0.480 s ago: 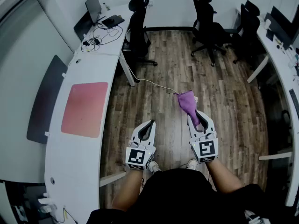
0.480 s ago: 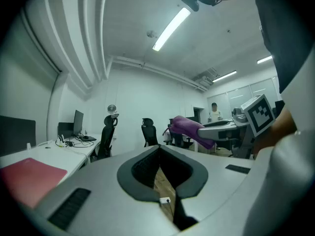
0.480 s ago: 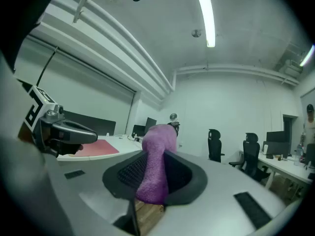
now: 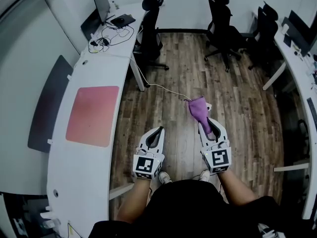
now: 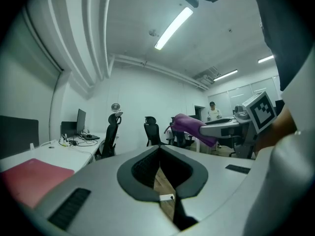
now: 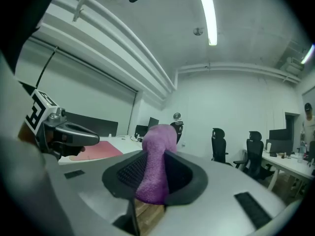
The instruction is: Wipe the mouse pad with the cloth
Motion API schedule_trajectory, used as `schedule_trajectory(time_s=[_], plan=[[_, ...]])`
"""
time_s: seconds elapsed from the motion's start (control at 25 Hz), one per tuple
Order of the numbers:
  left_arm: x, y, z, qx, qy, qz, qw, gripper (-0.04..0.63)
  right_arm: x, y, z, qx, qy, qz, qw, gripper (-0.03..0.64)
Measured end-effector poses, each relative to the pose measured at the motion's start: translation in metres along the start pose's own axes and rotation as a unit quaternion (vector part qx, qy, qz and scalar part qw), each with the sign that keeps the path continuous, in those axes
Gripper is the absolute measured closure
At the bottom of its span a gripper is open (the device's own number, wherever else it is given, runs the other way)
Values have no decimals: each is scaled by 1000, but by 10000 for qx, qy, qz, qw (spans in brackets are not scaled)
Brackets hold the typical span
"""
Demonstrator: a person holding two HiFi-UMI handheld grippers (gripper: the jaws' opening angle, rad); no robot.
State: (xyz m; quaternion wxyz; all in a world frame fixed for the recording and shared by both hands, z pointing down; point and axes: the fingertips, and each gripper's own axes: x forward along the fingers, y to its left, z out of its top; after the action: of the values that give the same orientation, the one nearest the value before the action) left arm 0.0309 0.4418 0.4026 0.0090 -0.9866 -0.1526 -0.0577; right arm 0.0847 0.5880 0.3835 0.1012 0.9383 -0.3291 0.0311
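Observation:
A pink-red mouse pad (image 4: 92, 115) lies flat on the long white desk (image 4: 84, 182) at the left. My right gripper (image 4: 206, 124) is shut on a purple cloth (image 4: 198, 109), which sticks out ahead of its jaws over the wooden floor. That cloth (image 6: 155, 163) fills the jaws in the right gripper view. My left gripper (image 4: 155, 134) hangs shut and empty beside the right one, well to the right of the desk. Its jaws meet with nothing between them in the left gripper view, where the mouse pad (image 5: 27, 177) shows low at the left.
A monitor (image 4: 102, 3), a laptop (image 4: 120, 20) and cables sit at the desk's far end. Black office chairs (image 4: 149, 31) (image 4: 220, 26) stand on the wooden floor ahead. A white cable (image 4: 163, 89) runs across the floor. Another desk (image 4: 297, 63) lines the right side.
The view has shifted slightly; both grippers and the cloth keep nearly the same places.

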Motion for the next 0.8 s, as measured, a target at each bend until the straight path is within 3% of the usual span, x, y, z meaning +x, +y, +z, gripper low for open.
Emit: schedule_trajectory(time_s=[0.48,0.8], plan=[[-41,99,-25,-241,161,373,9989,574,51,74,14,111,64,209,9997,502],[-67,151,-35,-357,216,959,9945,574,103,112,26,24,-45,726,9973,502]])
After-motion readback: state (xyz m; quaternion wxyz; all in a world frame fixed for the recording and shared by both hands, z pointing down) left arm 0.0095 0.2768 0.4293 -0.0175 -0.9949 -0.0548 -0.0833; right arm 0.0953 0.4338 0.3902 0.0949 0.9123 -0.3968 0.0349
